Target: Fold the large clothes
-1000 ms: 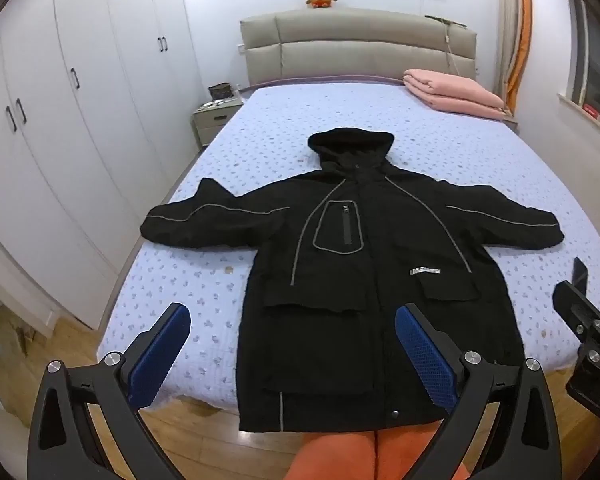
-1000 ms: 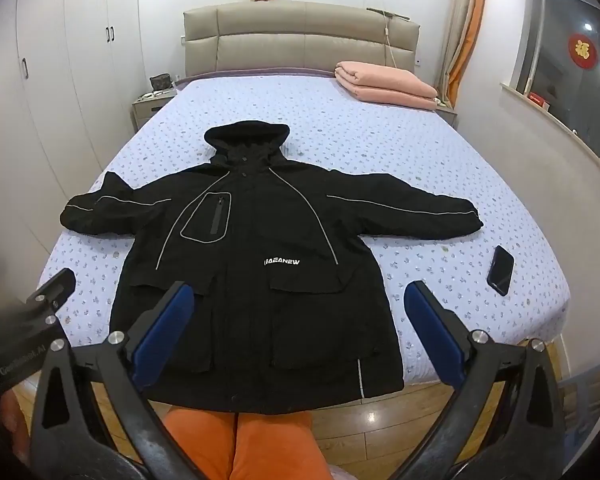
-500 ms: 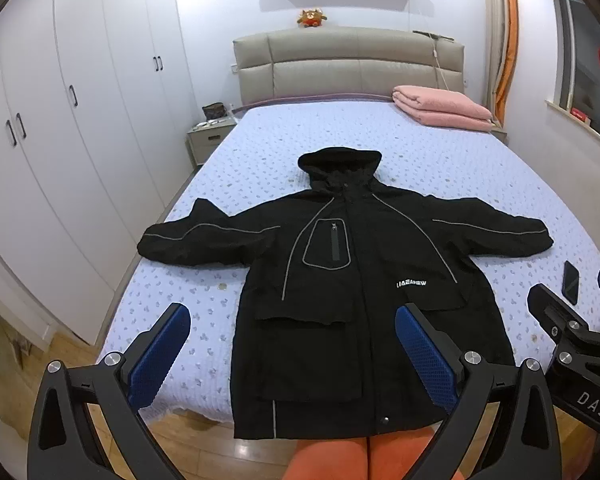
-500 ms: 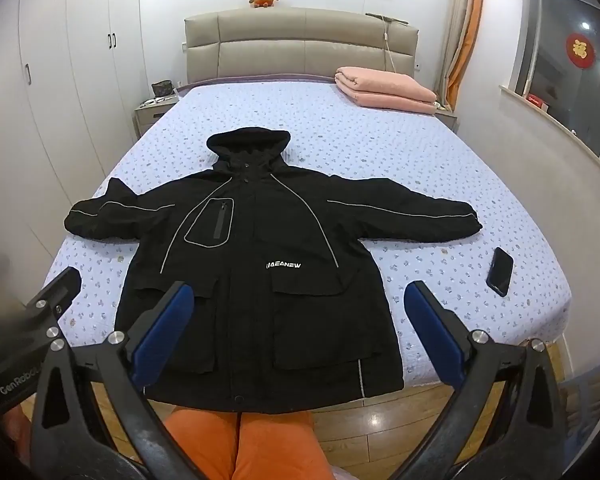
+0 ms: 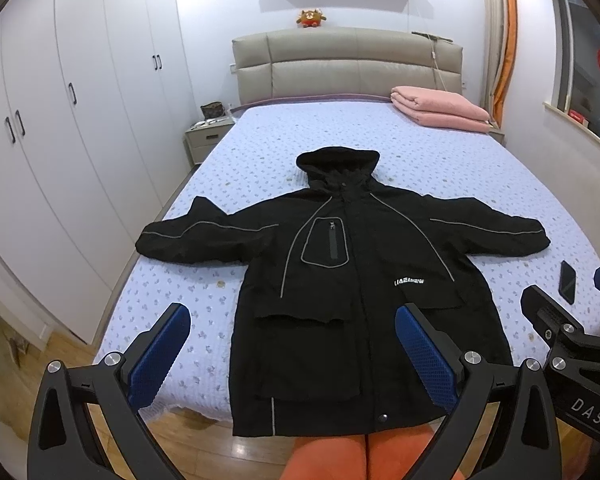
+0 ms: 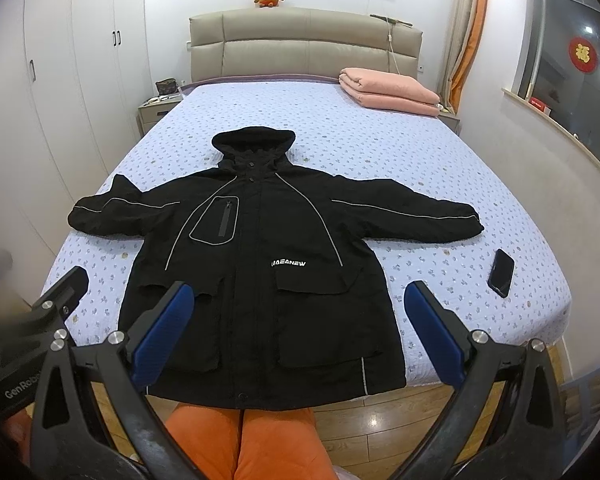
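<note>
Your left hand-held gripper [image 5: 292,344] and right hand-held gripper [image 6: 300,328] both gape wide, holding nothing, above the foot of the bed [image 6: 380,152]. The jacket [image 6: 256,264] lies flat on it, front up, sleeves spread (hem overhanging the near edge). A phone [image 6: 501,267] rests beside its right sleeve.

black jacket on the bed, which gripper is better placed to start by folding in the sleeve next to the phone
Likely the right gripper. The black jacket lies spread flat, and the sleeve beside the phone stretches toward the right gripper's side. The left gripper would have to cross the jacket. Both are open, holding nothing.
</note>
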Tool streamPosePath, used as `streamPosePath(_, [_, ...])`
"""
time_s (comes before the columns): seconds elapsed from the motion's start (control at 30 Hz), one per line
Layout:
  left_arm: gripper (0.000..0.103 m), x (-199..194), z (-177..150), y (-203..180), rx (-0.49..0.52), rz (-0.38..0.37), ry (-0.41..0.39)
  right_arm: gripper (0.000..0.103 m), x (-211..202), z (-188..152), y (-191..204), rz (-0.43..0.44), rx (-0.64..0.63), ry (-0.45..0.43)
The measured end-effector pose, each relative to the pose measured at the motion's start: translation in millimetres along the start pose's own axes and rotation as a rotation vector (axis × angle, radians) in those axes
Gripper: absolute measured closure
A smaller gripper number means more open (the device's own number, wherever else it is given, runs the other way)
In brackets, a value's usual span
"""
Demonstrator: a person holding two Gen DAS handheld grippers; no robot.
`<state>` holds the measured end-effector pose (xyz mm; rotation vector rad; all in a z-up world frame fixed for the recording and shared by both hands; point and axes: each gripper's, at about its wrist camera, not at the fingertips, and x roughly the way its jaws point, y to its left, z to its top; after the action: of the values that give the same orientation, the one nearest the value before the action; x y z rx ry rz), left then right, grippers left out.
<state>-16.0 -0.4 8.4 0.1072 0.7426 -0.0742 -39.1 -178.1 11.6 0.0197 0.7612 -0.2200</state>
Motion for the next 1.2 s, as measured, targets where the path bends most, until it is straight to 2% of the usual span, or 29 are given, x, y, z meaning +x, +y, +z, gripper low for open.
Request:
streamPosePath(1.0, [0.001,-4,-5,0,-0.009,0.000,-0.007,0.000,-6,-2,6,-0.004,-0.001,-0.001])
streamPosePath(1.2, [0.001,-14,-4,1,-0.007,0.021,-0.042,0.000,-16,1,5,-0.013,-0.003,-0.020])
